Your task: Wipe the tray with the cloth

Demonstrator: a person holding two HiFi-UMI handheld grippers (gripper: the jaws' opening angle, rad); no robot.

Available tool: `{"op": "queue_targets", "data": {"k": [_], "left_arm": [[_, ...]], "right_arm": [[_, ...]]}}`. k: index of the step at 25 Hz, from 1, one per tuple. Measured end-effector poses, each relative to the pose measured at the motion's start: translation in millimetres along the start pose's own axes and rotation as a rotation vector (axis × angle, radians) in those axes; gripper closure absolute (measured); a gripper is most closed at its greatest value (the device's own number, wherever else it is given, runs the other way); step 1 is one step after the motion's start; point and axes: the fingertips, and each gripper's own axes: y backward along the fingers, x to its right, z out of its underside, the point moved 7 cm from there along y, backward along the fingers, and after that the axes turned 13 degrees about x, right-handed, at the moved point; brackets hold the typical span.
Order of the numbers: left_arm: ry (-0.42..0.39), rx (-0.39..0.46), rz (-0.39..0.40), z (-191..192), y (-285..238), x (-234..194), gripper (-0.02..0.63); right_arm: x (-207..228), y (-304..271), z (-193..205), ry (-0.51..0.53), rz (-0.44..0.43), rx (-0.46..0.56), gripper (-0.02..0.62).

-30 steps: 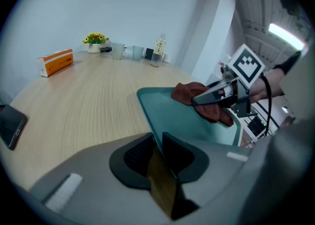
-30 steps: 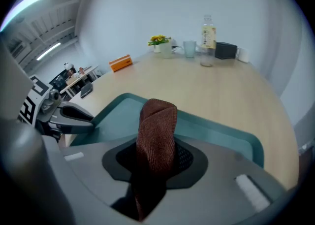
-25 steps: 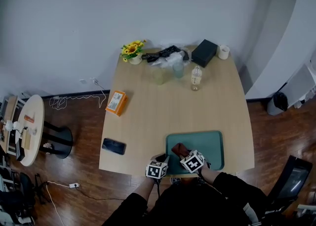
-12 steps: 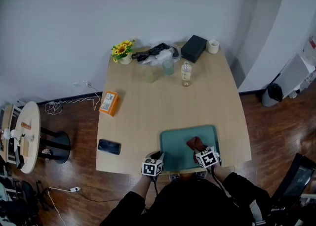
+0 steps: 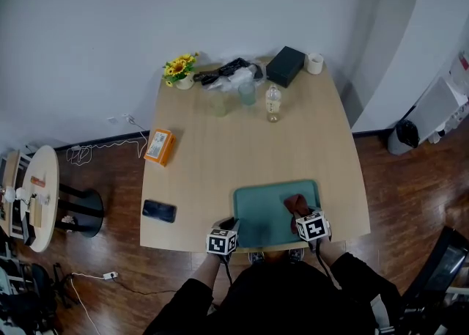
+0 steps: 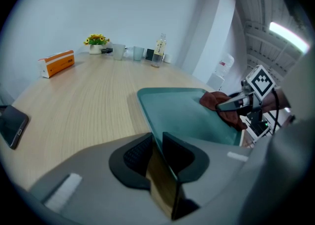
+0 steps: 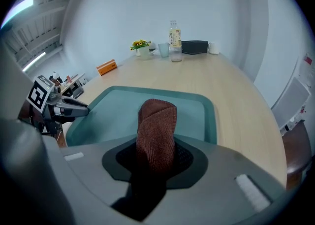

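- Cloth (image 7: 157, 120) of a rust-brown weave was found clamped between the jaws of the right gripper (image 5: 300, 215). Its folded end was pushed out ahead of the pads and laid on the tray (image 5: 267, 212) near the right-hand side, so that fabric rather than hard jaw was presented to the surface
- The right gripper was angled steeply downward, which was judged to let the cloth be pressed against the tray floor
- The tray, green with a raised rim, was set at the near edge of the table (image 5: 242, 143), directly in front of the person, where both tools could be brought to it without reaching
- The left gripper (image 5: 231, 223) was seen closed on the tray's near left rim, the thin edge pinched between its pads. This grip was taken to be there to stop the tray from sliding under the wiping strokes
- The two grippers were placed well apart, at opposite sides of the tray, so that most of the floor lay open between them
- A phone (image 5: 159, 210), an orange box (image 5: 157, 145) and a bottle (image 5: 272, 102) were left well clear of the tray, none in the cloth's path
- No dirt could be made out on the tray, so how much wiping remained could not be told
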Motion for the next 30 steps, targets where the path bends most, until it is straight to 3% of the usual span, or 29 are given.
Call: {"op": "queue_targets", "data": {"k": [4, 13, 19, 22, 27, 30], "left_arm": [[-0.029, 0.051, -0.033, -4, 8, 3, 0.454], [0.02, 0.173, -0.057, -31, 40, 18, 0.452], [-0.038, 0.286, -0.004, -73, 69, 56, 0.499], [-0.091, 0.41, 0.043, -113, 94, 81, 0.502], [-0.244, 0.68, 0.089, -192, 144, 122, 0.503], [-0.279, 0.801, 0.105, -221, 168, 140, 0.503]], "right_arm": [[-3, 8, -10, 0.01, -0.032, 0.027, 0.488], [-8, 32, -25, -0.009, -0.079, 0.091, 0.488], [-14, 60, -51, -0.04, -0.105, 0.185, 0.488], [-23, 90, -84, -0.018, -0.131, 0.306, 0.488], [-38, 174, -154, 0.061, -0.198, 0.636, 0.488], [-43, 221, -181, 0.106, -0.203, 0.789, 0.488]]}}
